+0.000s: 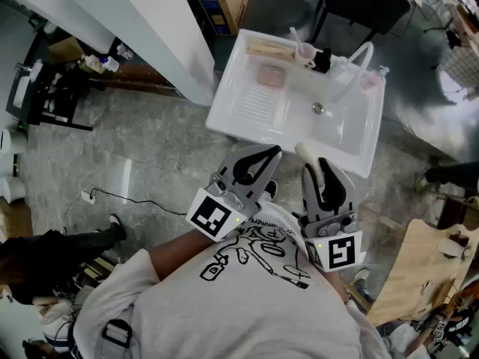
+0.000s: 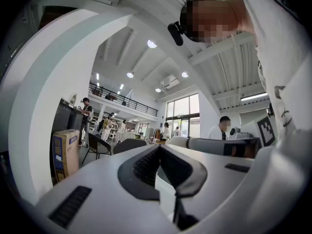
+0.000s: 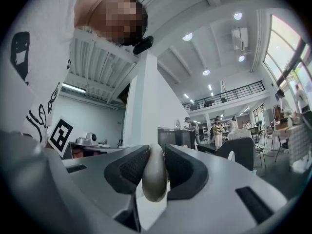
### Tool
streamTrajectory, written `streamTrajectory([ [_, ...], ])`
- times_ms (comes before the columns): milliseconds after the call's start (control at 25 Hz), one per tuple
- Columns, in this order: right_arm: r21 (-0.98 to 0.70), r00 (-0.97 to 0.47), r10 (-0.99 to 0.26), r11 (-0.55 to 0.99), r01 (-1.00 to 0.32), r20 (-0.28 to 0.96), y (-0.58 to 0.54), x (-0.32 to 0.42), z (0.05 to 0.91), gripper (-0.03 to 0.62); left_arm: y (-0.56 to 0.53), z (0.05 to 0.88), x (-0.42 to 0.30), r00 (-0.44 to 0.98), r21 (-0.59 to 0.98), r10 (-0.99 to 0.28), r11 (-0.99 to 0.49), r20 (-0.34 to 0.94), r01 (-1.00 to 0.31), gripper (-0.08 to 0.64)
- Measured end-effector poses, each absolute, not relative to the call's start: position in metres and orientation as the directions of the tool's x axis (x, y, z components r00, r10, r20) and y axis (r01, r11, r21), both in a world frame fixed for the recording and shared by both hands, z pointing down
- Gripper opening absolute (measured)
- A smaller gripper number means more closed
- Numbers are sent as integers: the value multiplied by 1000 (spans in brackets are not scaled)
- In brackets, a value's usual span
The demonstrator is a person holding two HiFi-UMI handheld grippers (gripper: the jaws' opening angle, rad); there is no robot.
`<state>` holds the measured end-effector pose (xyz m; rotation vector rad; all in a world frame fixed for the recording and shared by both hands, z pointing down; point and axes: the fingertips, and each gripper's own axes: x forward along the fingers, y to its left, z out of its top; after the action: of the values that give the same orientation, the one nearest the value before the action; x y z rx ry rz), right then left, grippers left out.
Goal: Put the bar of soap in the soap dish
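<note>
— Head view?
— The right gripper clamps the bar of soap, long axis towards the sink. The pink piece on its ribbed left half, ahead-left, is likely the soap dish.
— Left gripper view?
— The left gripper has its jaws together, empty.
— Right gripper view?
— Soap edge-on between the pads.

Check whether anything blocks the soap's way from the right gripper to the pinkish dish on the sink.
Nothing visible does. The right gripper holds the bar of soap by the sink's front rim; only bare white ribbed surface lies before the pinkish dish.
</note>
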<state>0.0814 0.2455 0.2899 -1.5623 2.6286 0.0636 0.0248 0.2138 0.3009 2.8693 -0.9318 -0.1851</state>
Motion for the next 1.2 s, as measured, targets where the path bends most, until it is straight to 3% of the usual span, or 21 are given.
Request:
streamTrajectory([
  [1200,-49,-509,-854,516,-855,-108,244,94,289,110,219,303,43,781,158,-619,-782,-80,-604,5],
])
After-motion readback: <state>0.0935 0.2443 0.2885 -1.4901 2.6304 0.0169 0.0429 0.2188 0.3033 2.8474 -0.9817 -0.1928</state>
